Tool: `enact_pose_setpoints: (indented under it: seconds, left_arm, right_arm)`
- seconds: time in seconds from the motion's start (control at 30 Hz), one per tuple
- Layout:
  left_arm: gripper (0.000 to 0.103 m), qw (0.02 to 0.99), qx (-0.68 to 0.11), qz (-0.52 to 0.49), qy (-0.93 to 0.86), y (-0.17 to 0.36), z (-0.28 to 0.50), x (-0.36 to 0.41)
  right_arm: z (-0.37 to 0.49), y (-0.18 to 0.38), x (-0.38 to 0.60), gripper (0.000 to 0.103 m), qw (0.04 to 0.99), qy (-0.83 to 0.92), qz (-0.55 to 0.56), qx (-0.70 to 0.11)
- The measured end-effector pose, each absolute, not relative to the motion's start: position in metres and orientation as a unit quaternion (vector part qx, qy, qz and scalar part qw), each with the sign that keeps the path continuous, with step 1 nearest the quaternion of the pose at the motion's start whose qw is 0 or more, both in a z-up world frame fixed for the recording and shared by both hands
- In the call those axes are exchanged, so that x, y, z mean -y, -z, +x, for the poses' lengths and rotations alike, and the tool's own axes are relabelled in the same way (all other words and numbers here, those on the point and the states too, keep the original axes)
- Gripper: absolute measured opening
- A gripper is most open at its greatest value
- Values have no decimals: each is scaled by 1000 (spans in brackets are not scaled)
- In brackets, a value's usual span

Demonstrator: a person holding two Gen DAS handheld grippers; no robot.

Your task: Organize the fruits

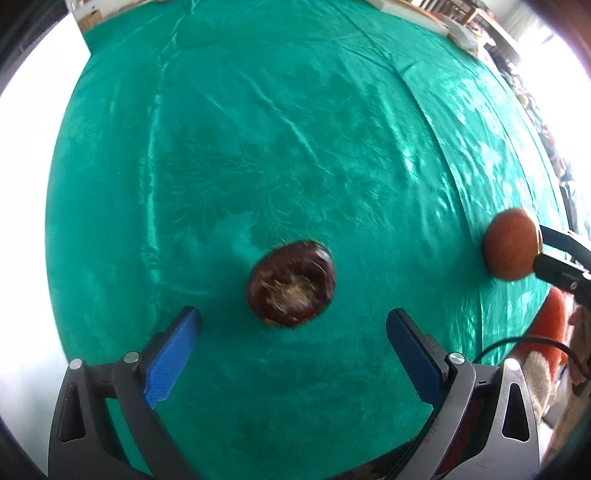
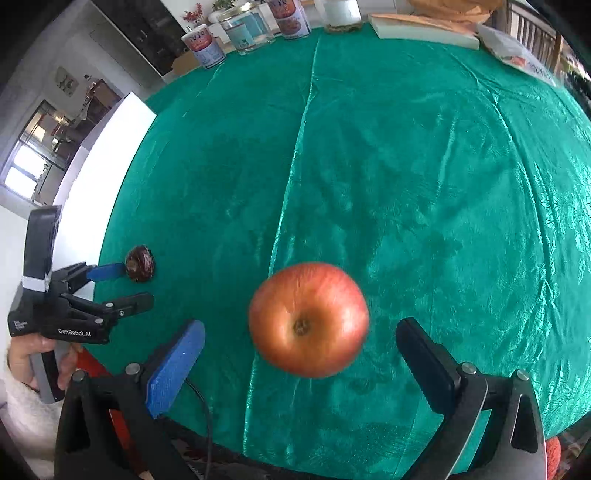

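A red apple point(image 2: 308, 319) lies on the green tablecloth point(image 2: 406, 166), blossom end up, between the fingers of my right gripper point(image 2: 302, 325). That gripper is open and its pads stand clear of the apple on both sides. A dark maroon round fruit point(image 1: 291, 282) with a pale fibrous patch on top lies just ahead of my left gripper point(image 1: 294, 316), which is open and holds nothing. The left wrist view also shows the apple point(image 1: 511, 243) at the right edge beside the right gripper's fingers point(image 1: 561, 254). In the right wrist view the dark fruit point(image 2: 139, 264) sits at the left gripper's tips point(image 2: 135, 286).
Tins point(image 2: 203, 44), a glass jar point(image 2: 247, 33) and a white container point(image 2: 341, 13) stand along the far table edge. A book point(image 2: 421, 29) and a plastic bag point(image 2: 517, 51) lie at the back right. A hand point(image 2: 40, 354) in a white sleeve holds the left gripper.
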State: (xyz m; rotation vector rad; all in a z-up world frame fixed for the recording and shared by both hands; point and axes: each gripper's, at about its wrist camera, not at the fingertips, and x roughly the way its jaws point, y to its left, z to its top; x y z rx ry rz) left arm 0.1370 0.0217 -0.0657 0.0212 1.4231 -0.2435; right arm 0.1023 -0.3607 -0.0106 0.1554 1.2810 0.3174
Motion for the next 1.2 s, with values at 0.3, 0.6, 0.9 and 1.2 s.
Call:
enact_pose_setpoints:
  seconds: [0.3, 0.6, 0.9, 1.2]
  left_arm:
    - [100, 716, -687, 24, 119, 66, 155, -14]
    - [67, 733, -672, 74, 82, 65, 184, -4]
    - [44, 757, -647, 52, 74, 48, 185, -18]
    - [60, 746, -660, 33, 81, 54, 182, -30]
  right_arm:
    - [139, 18, 327, 102, 725, -166, 11, -669]
    - [149, 25, 314, 86, 707, -156, -20, -689]
    - [150, 27, 326, 68, 709, -157, -6, -688]
    - [151, 32, 302, 71, 695, -150, -76, -699]
